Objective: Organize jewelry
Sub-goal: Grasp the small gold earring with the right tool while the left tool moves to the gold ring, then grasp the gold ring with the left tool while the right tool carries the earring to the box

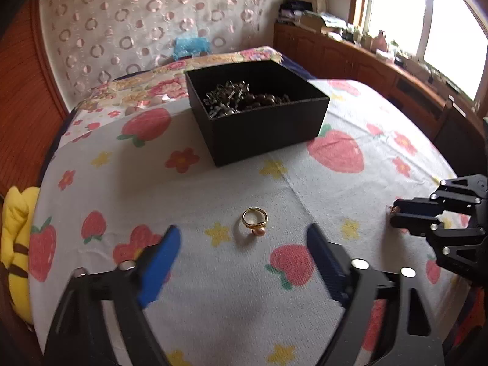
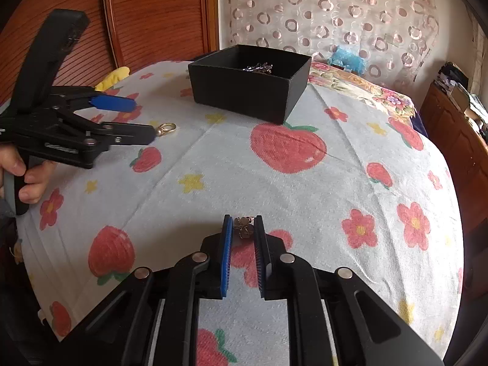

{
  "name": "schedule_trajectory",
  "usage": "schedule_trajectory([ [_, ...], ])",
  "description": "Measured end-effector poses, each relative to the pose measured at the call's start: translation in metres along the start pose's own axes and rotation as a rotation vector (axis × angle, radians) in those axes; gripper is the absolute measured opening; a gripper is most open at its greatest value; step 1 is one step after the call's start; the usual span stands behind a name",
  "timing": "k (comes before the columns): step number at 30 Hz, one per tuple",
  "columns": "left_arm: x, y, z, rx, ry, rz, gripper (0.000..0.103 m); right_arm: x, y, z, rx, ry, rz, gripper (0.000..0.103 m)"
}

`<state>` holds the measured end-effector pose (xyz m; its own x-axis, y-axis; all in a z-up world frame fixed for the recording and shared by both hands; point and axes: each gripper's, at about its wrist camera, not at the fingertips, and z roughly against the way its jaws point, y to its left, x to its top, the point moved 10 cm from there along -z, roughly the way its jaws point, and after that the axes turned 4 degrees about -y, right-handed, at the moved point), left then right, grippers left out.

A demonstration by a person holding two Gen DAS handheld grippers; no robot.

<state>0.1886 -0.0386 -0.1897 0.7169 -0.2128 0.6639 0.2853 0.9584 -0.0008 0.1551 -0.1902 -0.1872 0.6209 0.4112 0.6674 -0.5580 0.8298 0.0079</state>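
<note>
One gold ring with a pink pearl (image 1: pixel 255 222) is seen lying on the strawberry-print bedspread (image 1: pixel 335 189), between the wide-open fingers of the left gripper (image 1: pixel 244 244). One small clover-shaped metal charm (image 2: pixel 244 226) is pinched by the right gripper (image 2: pixel 243 228). One black square open box (image 1: pixel 257 113) is set well apart, with bare cloth between.
</note>
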Motion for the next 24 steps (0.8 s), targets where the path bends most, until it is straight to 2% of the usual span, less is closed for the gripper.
schedule_trajectory([
  [2,0.001,-0.001,-0.005,0.001,0.01,-0.009,0.071,0.0,-0.002,0.001,-0.004,-0.004,-0.004,0.015],
  [7,0.003,-0.003,-0.013,0.003,0.029,-0.023,0.056,0.001,-0.002,0.003,0.003,-0.015,-0.015,0.015],
  [8,0.002,-0.003,-0.014,0.002,0.03,-0.024,0.051,0.002,-0.001,0.003,0.004,-0.016,-0.015,0.016],
  [9,0.002,-0.004,-0.015,0.001,0.031,-0.025,0.041,0.001,-0.002,0.005,0.005,-0.017,-0.014,0.016],
  [10,0.001,-0.004,-0.017,0.0,0.037,-0.022,0.035,0.002,-0.002,0.005,0.006,-0.018,-0.014,0.015],
  [13,0.001,-0.003,-0.016,0.001,0.032,-0.017,0.033,0.001,-0.002,0.006,0.008,-0.018,-0.016,0.016],
  [15,0.001,-0.003,-0.015,0.0,0.028,-0.016,0.019,0.002,-0.003,0.007,0.007,-0.018,-0.017,0.016],
  [24,0.011,0.007,-0.007,0.002,-0.011,0.016,0.019,0.022,-0.005,0.008,0.002,-0.046,0.003,0.016],
])
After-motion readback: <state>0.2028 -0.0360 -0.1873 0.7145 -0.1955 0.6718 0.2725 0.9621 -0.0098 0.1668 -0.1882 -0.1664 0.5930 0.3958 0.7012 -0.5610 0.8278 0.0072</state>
